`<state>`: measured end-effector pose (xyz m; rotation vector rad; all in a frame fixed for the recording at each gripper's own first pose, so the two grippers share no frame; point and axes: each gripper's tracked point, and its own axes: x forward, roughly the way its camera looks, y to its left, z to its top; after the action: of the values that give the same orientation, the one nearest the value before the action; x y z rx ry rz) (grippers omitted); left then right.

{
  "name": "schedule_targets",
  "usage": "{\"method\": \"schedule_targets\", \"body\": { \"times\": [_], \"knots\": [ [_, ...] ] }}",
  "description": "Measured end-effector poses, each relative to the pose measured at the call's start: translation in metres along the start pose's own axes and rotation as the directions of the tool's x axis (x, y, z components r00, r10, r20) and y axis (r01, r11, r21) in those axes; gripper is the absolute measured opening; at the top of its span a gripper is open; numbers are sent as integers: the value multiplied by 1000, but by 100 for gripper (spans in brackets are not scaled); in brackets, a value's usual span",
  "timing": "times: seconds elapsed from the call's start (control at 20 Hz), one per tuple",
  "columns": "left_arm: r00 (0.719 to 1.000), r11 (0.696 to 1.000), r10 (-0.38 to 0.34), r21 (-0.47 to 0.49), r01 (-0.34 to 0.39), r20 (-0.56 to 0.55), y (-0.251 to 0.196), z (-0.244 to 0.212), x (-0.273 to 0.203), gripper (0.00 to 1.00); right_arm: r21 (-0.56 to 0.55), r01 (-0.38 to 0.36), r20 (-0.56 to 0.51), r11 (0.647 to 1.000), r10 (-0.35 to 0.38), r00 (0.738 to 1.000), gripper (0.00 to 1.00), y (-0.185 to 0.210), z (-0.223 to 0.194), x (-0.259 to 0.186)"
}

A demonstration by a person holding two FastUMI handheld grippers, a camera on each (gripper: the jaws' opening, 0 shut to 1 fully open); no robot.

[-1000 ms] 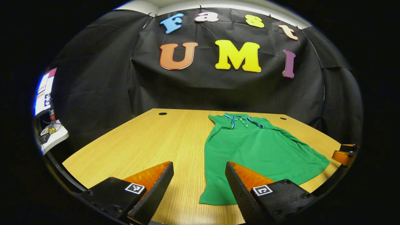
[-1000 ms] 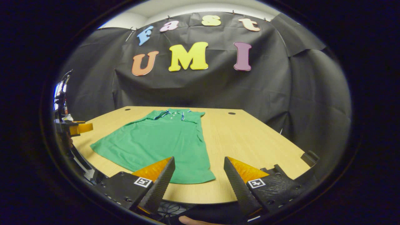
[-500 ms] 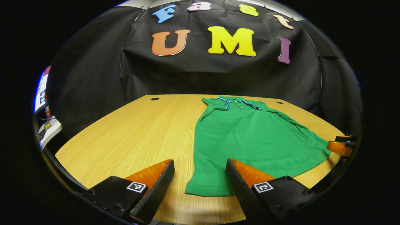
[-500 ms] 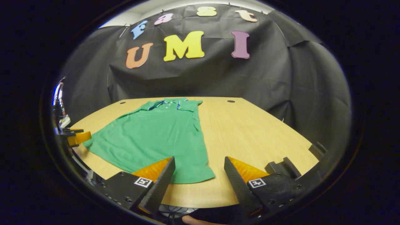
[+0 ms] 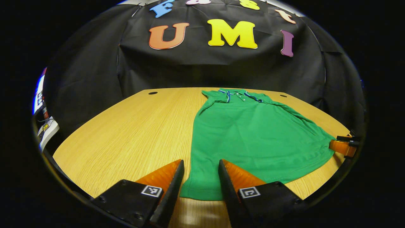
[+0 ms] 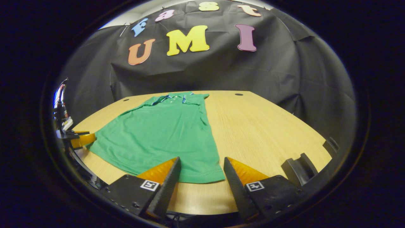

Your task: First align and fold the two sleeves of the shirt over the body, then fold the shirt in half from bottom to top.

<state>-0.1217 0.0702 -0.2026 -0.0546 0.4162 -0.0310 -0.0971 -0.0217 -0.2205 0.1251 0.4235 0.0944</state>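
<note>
green shirt flat on the bench, both grippers spread at its hem

a green polo shirt (image 5: 253, 133) lies flat on the wooden bench (image 5: 133, 133), collar (image 5: 237, 94) toward the far edge by the black cloth wall, hem toward the near edge. its sleeves look already laid in over the body, since the outline runs in 2 plain lines from shoulders to hem.

in the left gripper view, the left gripper (image 5: 198, 177) sits low at the near edge, its 2 fingers spread with a gap between them. the shirt's near hem corner (image 5: 193, 193) shows in that gap; whether the fingers touch the cloth cannot be told. the right gripper appears at the far right of this view, just beside the other hem corner.

in the right gripper view, the right gripper (image 6: 202, 172) is likewise spread at the near edge, with the hem's corner (image 6: 215, 177) between its 2 fingers; contact cannot be told. the left gripper appears at the left of this view beside the opposite hem corner. 2 round holes (image 6: 239, 94) mark the bench near its far edge.
</note>
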Motion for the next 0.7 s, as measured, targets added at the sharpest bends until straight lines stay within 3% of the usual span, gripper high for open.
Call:
{"method": "schedule_targets", "body": {
  "times": [0.05,0.1,0.15,0.2,0.25,0.3,0.35,0.7],
  "knots": [
    [1000,1000,-20,16,20,-7,-3,0,0,65,3,-8,5,1000,8,1000,68,2,1,4],
    [999,999,-39,36,39,-13,-6,1,3,47,6,-20,4,1000,20,1000,62,6,2,5],
    [998,997,-56,48,57,-21,-8,1,6,41,11,-48,6,999,48,999,46,11,2,6],
    [998,997,-57,46,58,-22,-7,3,9,25,15,-57,0,998,57,998,33,13,1,8],
    [998,998,-52,40,53,-22,-6,3,10,21,9,-62,4,998,62,998,19,13,3,8],
    [999,998,-49,30,50,-20,-6,4,10,11,5,-68,-5,998,68,998,19,14,2,11],
    [999,999,-47,23,47,-18,-7,5,11,10,23,-69,0,997,69,998,3,13,1,14],
    [999,999,-43,2,43,15,-9,18,3,6,-36,-69,9,997,69,998,0,9,12,7]
  ]
}}
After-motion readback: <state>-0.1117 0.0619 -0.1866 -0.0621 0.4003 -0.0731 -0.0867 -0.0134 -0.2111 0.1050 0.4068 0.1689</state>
